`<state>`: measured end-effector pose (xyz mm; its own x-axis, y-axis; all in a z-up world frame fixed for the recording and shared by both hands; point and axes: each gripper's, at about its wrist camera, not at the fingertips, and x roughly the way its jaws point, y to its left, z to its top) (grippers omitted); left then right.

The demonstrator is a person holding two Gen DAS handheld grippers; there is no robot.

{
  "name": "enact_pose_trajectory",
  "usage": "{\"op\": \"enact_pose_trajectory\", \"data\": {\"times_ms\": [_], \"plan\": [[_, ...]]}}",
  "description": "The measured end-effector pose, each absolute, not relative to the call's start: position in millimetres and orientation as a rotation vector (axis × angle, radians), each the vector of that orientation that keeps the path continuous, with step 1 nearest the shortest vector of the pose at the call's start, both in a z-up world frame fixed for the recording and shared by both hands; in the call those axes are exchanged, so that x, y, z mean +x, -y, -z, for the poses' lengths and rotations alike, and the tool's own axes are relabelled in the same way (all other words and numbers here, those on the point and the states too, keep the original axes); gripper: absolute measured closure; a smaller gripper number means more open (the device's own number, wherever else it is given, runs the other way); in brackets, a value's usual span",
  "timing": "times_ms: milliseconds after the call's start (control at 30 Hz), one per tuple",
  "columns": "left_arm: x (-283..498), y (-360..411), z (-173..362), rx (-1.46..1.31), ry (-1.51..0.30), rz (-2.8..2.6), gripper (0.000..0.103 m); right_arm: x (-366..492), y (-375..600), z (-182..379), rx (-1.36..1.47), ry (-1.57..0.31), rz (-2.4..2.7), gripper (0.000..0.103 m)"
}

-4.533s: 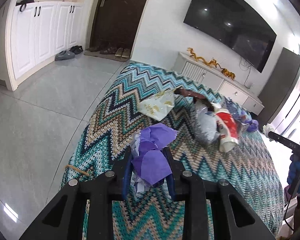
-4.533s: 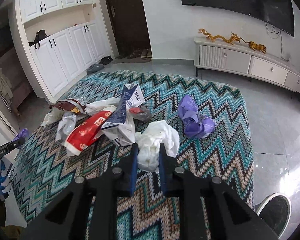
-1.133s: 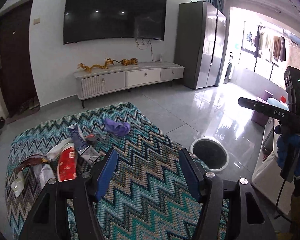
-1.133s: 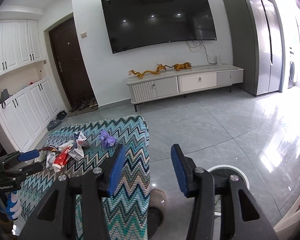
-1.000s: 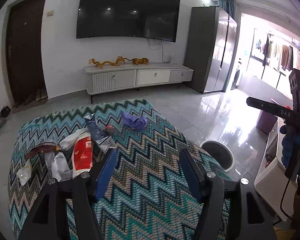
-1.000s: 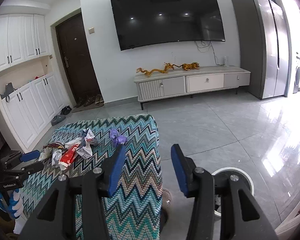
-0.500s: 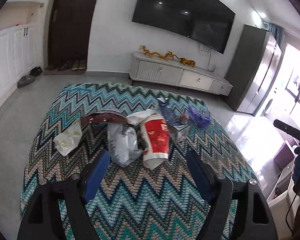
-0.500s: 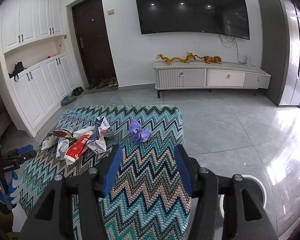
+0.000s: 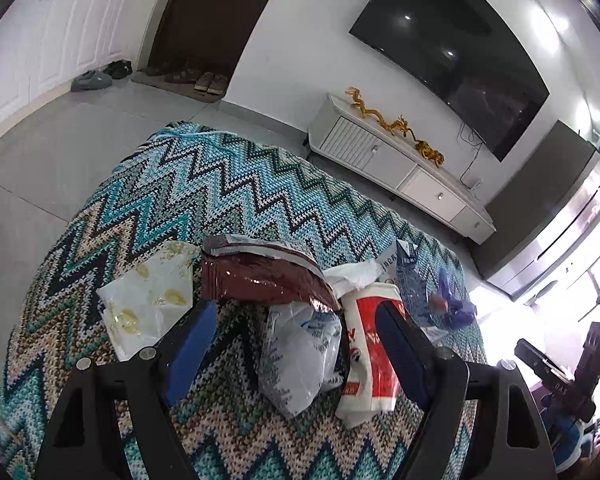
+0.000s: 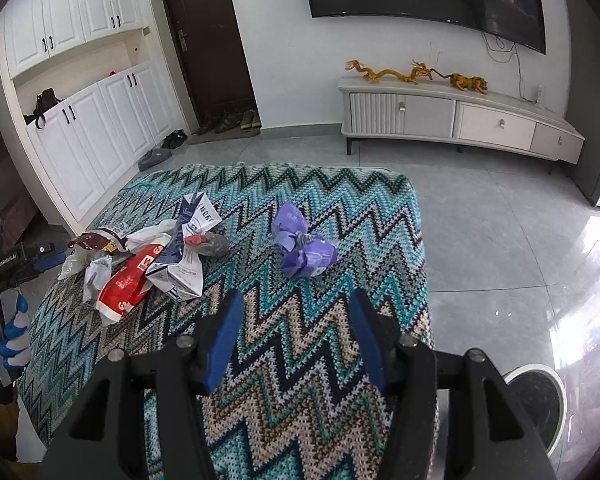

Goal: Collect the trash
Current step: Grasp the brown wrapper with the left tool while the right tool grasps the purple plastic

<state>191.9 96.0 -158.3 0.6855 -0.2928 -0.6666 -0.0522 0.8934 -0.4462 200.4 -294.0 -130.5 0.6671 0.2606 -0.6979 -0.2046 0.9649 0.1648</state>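
Note:
A pile of trash lies on the zigzag-blanket table (image 9: 220,192): a brown wrapper (image 9: 260,276), a white-and-yellow wrapper (image 9: 148,296), a clear plastic bag (image 9: 300,356), a red-and-white packet (image 9: 370,352) and a blue-white carton (image 9: 410,280). My left gripper (image 9: 294,312) hangs open just above the clear bag, touching nothing. A purple wad (image 10: 304,248) lies apart from the pile, ahead of my right gripper (image 10: 296,298). That gripper is open and empty over bare blanket. The right wrist view shows the red packet (image 10: 128,280) and carton (image 10: 188,248) to the left.
A round white-rimmed bin (image 10: 536,396) stands on the grey tile floor off the table's right corner. A low white TV cabinet (image 10: 460,120) lines the far wall and white cupboards (image 10: 80,132) the left. A blue-gloved hand (image 10: 12,332) holds the left gripper at the table's left edge.
Both grippers, earlier shut on a purple wad and a white tissue, are now empty. Both views have swung down from the room onto the table, and the left jaws stand wider over the pile.

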Motion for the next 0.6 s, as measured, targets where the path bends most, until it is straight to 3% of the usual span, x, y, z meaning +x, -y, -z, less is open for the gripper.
{"op": "enact_pose_trajectory", "data": {"times_ms": [100,400,600], "plan": [[212,-99,168,-0.508,-0.816,0.119,0.023,219,293,140,0.092,-0.802,-0.274,0.04],[251,-106,191,-0.6,-0.83,0.085,0.025,270,286,174,0.123,-0.833,-0.297,0.038],[266,-113,205,-0.642,-0.831,0.09,0.048,288,286,190,0.157,-0.829,-0.306,0.038]]}}
